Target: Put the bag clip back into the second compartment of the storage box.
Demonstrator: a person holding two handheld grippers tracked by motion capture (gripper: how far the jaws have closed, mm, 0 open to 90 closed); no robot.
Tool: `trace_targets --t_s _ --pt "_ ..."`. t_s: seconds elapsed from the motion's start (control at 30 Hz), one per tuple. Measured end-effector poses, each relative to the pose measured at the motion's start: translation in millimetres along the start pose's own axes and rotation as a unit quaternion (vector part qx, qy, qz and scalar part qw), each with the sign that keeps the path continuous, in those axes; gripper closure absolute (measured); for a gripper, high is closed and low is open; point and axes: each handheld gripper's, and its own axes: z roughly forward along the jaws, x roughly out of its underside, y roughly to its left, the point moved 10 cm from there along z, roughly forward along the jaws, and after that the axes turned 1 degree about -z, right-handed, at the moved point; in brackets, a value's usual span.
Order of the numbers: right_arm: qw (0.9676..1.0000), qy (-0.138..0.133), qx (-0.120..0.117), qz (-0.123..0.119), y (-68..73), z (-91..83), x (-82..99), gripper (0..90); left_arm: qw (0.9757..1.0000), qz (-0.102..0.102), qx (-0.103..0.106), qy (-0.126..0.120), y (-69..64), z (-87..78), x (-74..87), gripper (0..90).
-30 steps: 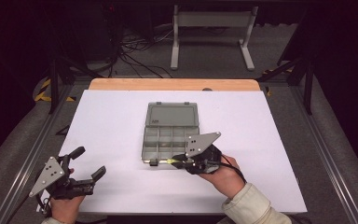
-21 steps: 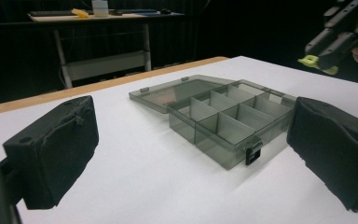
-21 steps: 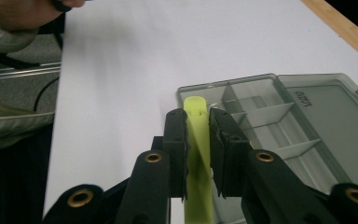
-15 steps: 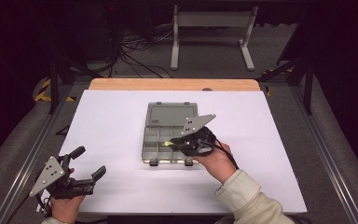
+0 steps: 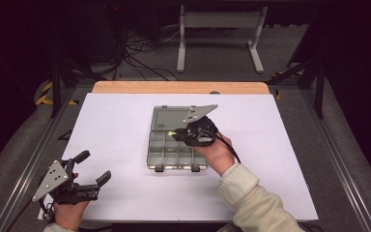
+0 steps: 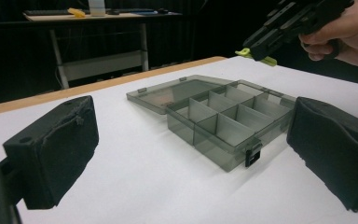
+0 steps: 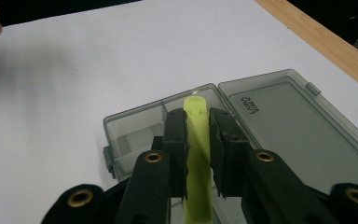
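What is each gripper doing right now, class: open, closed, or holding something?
Left gripper: open, holding nothing.
Right gripper: closed on a yellow-green strip, above the open compartment box.

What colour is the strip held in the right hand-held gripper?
Yellow-green strip, clearest in the right gripper view, clamped between the right hand-held gripper jaws.

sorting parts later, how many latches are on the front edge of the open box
2: both black latches sit on the near front wall of the compartment box, one toward the left corner, one toward the right corner, beside the person's wrist.
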Motion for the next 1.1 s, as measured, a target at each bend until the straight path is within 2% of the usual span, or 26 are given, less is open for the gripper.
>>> trace_targets --t_s 0.33,0.53,0.7,0.9,1.1 --pt "0.9991 0.009 0.03 0.028 -24.1 18.9 -1.4 77.7 1.0 -0.002 -0.001 -0.002 0.0 -0.3 -0.1 2.6" --pt "0.9984 0.014 0.043 0.035 -29.4 29.3 -3.0 77.7 1.0 -0.003 0.0 -0.001 0.0 -0.3 0.1 2.6" --pt "0.9978 0.018 0.042 0.048 -33.2 40.0 -1.0 77.7 1.0 -0.003 0.001 -0.003 0.1 -0.4 0.0 2.6" --pt "0.9959 0.018 0.059 0.066 -40.6 47.1 1.7 77.7 1.0 -0.003 0.0 -0.003 0.1 -0.4 -0.2 2.6" --pt "0.9946 0.016 0.067 0.078 -40.9 52.3 1.7 77.7 1.0 -0.004 0.0 -0.004 -0.1 -0.2 -0.1 2.6"
